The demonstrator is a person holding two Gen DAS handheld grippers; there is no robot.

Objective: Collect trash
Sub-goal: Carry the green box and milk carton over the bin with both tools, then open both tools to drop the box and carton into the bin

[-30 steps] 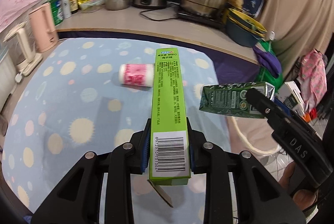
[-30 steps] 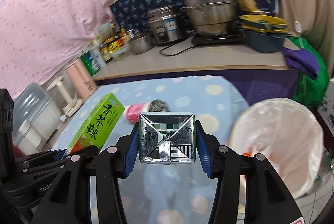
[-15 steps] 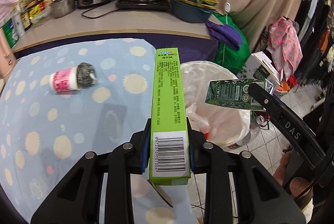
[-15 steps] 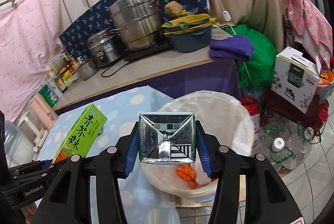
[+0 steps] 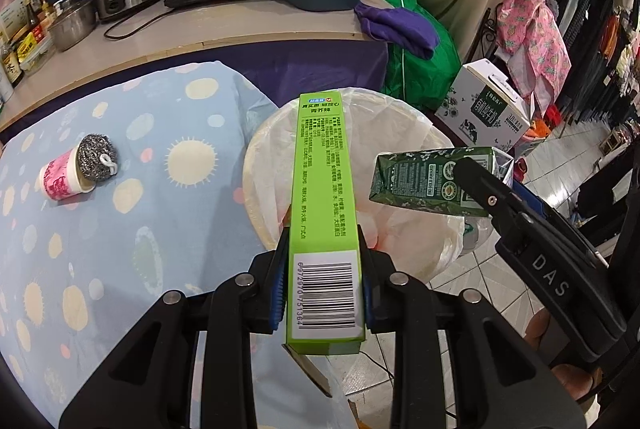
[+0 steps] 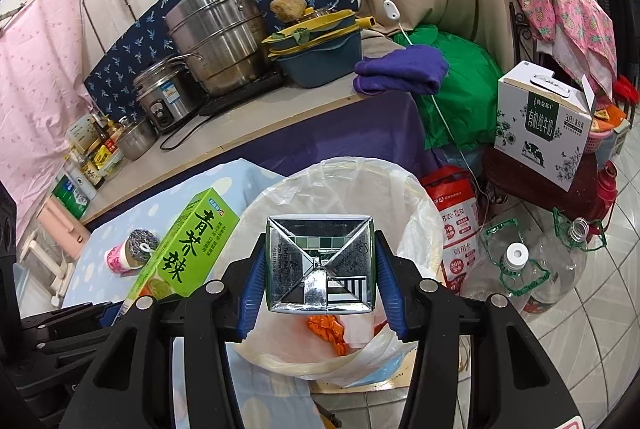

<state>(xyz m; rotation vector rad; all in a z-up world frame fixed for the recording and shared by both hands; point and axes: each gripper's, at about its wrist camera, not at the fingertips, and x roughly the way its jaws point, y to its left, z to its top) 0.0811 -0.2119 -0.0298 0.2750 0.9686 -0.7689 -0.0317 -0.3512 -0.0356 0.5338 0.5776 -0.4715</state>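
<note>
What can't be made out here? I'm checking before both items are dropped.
- Bin contents: right wrist view, the carton covers most of the inside; only orange scraps show.
- Bin bottom: left wrist view, the green box hides it.
- Green box's lower end: left wrist view, behind the jaws.
- Green box's small print: too small.

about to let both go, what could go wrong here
1. The green box is long and held by its near end; only its far end reaches over the bin, so it may tip back onto the table.
2. The carton sits above the bin's near rim and could clip it, falling outside.
</note>
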